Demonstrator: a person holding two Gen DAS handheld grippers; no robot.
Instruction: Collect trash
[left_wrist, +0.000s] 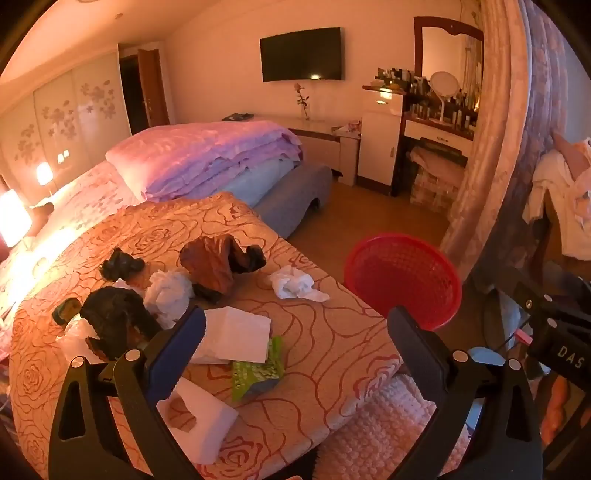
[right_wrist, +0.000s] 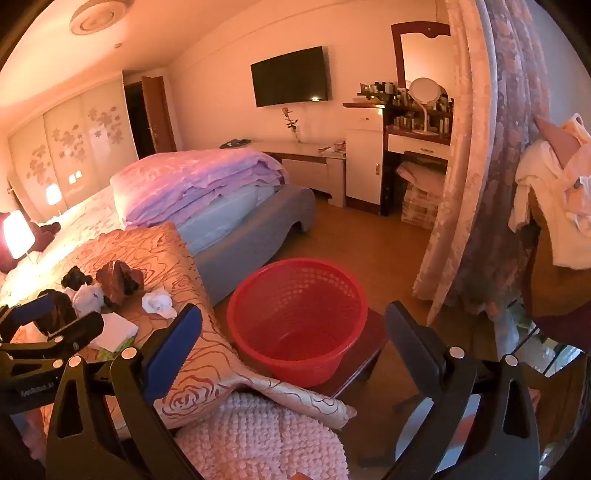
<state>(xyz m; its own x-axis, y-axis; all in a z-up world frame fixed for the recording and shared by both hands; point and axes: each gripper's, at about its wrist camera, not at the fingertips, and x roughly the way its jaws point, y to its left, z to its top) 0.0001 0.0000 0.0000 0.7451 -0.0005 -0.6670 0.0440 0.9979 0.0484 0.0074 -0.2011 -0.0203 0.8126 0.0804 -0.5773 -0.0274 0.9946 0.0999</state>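
Trash lies on the rose-patterned bedspread (left_wrist: 325, 354): a flat white tissue (left_wrist: 236, 334), a green wrapper (left_wrist: 258, 369), a crumpled white tissue (left_wrist: 295, 284), a brown crumpled bag (left_wrist: 214, 264), black bags (left_wrist: 114, 317) and white wads (left_wrist: 168, 293). A torn white paper (left_wrist: 199, 421) lies nearest. My left gripper (left_wrist: 295, 332) is open and empty above the flat tissue and wrapper. A red mesh basket (right_wrist: 299, 317) stands on a low stool beside the bed; it also shows in the left wrist view (left_wrist: 402, 277). My right gripper (right_wrist: 295, 332) is open and empty above the basket.
A folded purple quilt (left_wrist: 207, 158) lies on the bed behind the trash. A pink tufted mat (right_wrist: 258, 439) lies below the bedspread corner. A curtain (right_wrist: 480, 166) and a chair with clothes (right_wrist: 554, 206) stand at right. A dresser and wooden floor lie beyond.
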